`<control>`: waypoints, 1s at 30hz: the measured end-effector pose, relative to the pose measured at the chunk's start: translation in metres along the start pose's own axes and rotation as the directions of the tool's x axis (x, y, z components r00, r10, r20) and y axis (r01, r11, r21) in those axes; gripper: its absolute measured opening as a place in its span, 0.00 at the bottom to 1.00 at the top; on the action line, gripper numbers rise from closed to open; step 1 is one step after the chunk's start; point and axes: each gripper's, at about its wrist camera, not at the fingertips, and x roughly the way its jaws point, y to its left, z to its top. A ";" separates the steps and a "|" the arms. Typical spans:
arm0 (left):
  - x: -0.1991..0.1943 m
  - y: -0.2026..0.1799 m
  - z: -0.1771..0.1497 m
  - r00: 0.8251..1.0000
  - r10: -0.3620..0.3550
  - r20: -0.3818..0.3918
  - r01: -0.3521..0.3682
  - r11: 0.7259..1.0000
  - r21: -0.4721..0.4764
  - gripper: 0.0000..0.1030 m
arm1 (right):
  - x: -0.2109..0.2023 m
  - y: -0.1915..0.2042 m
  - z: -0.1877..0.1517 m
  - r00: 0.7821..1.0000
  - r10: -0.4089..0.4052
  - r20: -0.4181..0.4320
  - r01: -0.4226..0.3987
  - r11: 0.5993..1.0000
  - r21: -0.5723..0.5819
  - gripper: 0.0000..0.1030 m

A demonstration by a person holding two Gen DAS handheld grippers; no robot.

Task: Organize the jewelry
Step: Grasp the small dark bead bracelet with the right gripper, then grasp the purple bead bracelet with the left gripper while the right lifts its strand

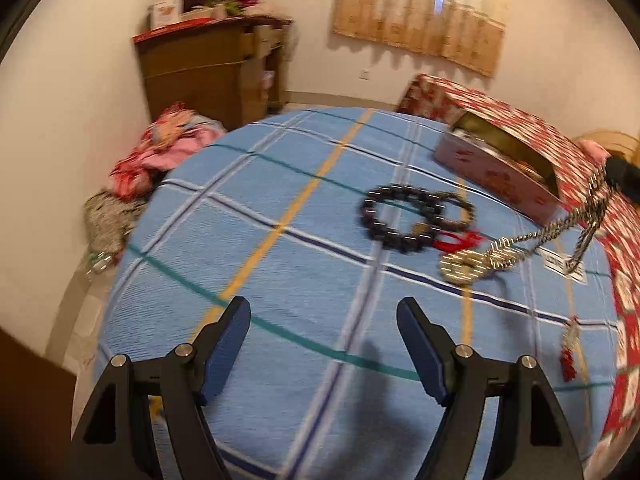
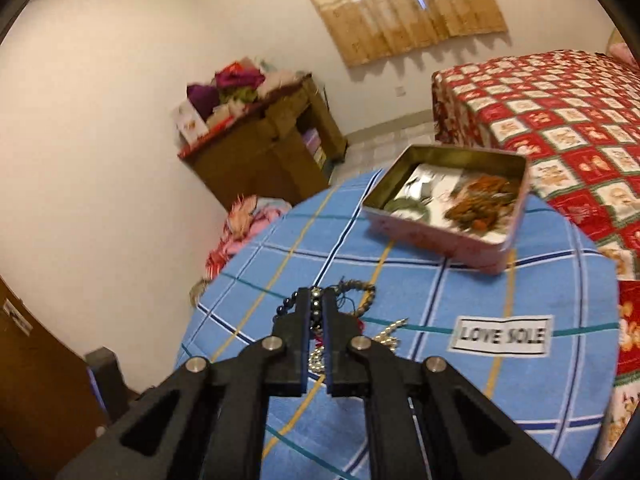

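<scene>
Jewelry lies on the blue checked cloth point(image 1: 304, 280) of the counter. In the left wrist view, the left gripper point(image 1: 324, 344) hovers with jaws spread and nothing between them, ready to help. A dark round bead bracelet point(image 1: 400, 218) lies beside a shiny silver chain necklace point(image 1: 520, 246); the chain runs up to the right gripper point(image 1: 618, 174).

In the right wrist view, the right gripper's point(image 2: 316, 304) jaws pinch the chain point(image 2: 316, 304), likely to carry it to the open pink tin box point(image 2: 452, 204), where other pieces sit.

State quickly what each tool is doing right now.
Left tool: open, holding nothing.
Right tool: closed on the silver chain necklace.
</scene>
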 end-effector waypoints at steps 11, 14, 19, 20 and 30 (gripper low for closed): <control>0.015 -0.041 0.018 0.991 -0.135 -0.021 0.136 0.989 0.064 0.73 | -0.032 -0.015 0.030 0.988 -0.042 0.149 0.037 0.999 0.032 0.07; 0.021 -0.040 0.029 0.996 -0.089 0.016 0.087 0.993 0.084 0.73 | -0.029 -0.025 0.028 0.989 -0.042 0.141 0.036 0.998 0.047 0.07; 0.044 -0.029 0.056 0.998 -0.058 0.003 0.058 0.998 0.016 0.73 | -0.024 -0.033 0.024 0.991 -0.032 0.133 0.024 0.998 0.060 0.07; 0.050 -0.022 0.063 0.998 -0.069 0.008 0.070 0.996 -0.047 0.73 | -0.023 -0.034 0.023 0.991 -0.030 0.131 0.022 0.998 0.060 0.07; 0.105 -0.046 0.074 0.993 0.073 -0.091 -0.067 0.995 0.069 0.38 | -0.024 -0.038 0.021 0.992 -0.021 0.126 0.011 0.997 0.080 0.07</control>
